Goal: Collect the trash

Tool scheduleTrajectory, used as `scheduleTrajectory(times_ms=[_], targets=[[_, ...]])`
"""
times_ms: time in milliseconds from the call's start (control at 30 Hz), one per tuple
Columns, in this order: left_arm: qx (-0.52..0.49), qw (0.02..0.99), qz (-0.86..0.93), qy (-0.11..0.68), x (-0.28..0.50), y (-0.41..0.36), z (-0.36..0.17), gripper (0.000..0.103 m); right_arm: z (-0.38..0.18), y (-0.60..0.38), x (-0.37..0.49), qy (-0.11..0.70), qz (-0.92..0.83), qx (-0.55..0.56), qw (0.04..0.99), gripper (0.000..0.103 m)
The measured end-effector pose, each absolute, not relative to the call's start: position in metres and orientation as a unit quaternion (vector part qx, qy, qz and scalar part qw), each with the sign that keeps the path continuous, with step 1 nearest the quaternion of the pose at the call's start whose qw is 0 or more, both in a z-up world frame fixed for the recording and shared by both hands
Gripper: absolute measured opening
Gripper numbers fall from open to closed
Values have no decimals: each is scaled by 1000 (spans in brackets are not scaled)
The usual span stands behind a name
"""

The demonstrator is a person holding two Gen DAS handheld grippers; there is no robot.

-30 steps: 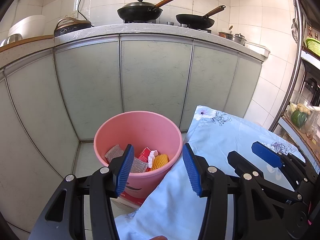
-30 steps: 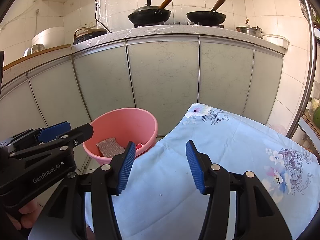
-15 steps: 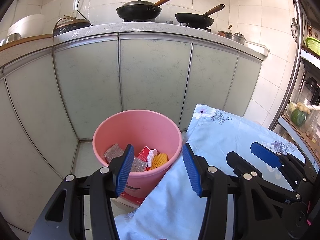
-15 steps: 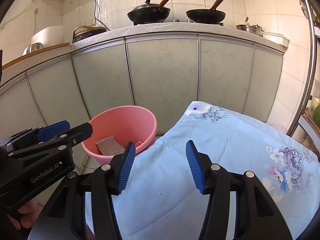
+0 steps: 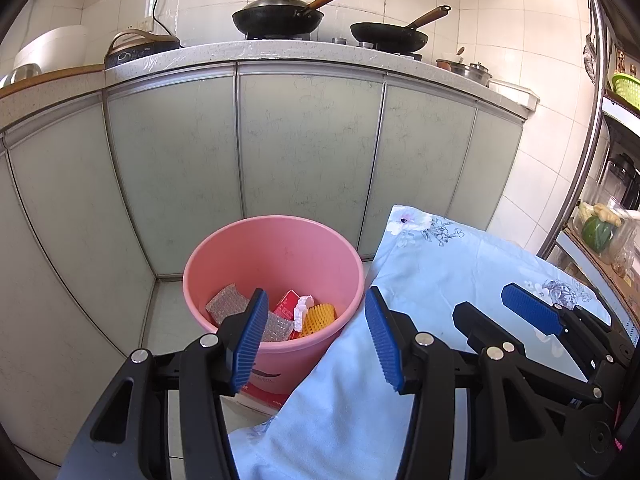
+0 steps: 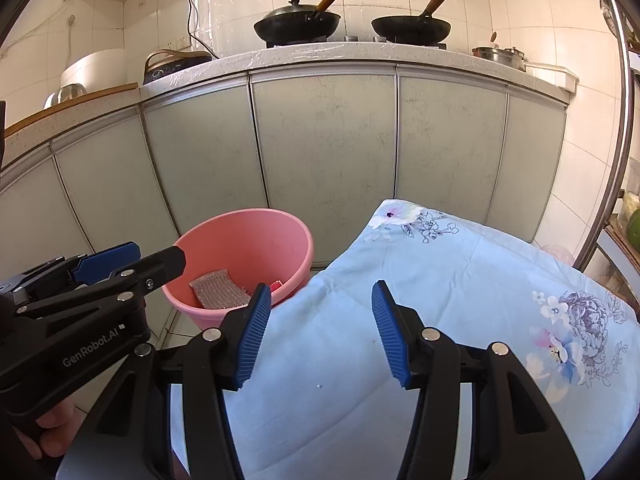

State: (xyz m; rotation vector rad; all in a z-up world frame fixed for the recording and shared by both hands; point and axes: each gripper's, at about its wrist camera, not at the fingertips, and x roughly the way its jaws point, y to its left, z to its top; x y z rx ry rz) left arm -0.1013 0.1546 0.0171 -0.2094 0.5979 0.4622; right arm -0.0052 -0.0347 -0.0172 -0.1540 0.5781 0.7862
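Both grippers empty beside the trash bucket

Left gripper [image 5: 314,334] and right gripper [image 6: 318,330] hold fingers spread; the round pink plastic bucket [image 5: 224,256] stands left of the light-blue floral cloth [image 6: 460,272].

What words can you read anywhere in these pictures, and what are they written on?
"GenRobot.AI" is printed in white on the black body of the left gripper, seen from the right wrist camera.
The pink bucket has a dark mark low on its front, too hidden to read.
The red box in the bucket has print too small to read.

"GenRobot.AI" on the left gripper [image 6: 108,266] body
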Motion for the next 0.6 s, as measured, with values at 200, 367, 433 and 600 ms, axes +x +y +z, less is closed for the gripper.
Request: scheduleTrajectory(times_ms=[200, 367, 433, 600], targets=[[-102, 923, 225, 293, -99, 154, 13, 50, -20, -34, -4, 280, 377, -75, 880, 53], [-100, 923, 226, 294, -99, 154, 12, 50, -21, -34, -4, 282, 376, -75, 879, 53], [-101, 922, 226, 297, -98, 154, 11, 50, -21, -34, -3, 283, 375, -76, 879, 53], [-103, 921, 224, 300, -97, 155, 10, 50, -23, -34, -3, 285, 374, -76, 879, 53]])
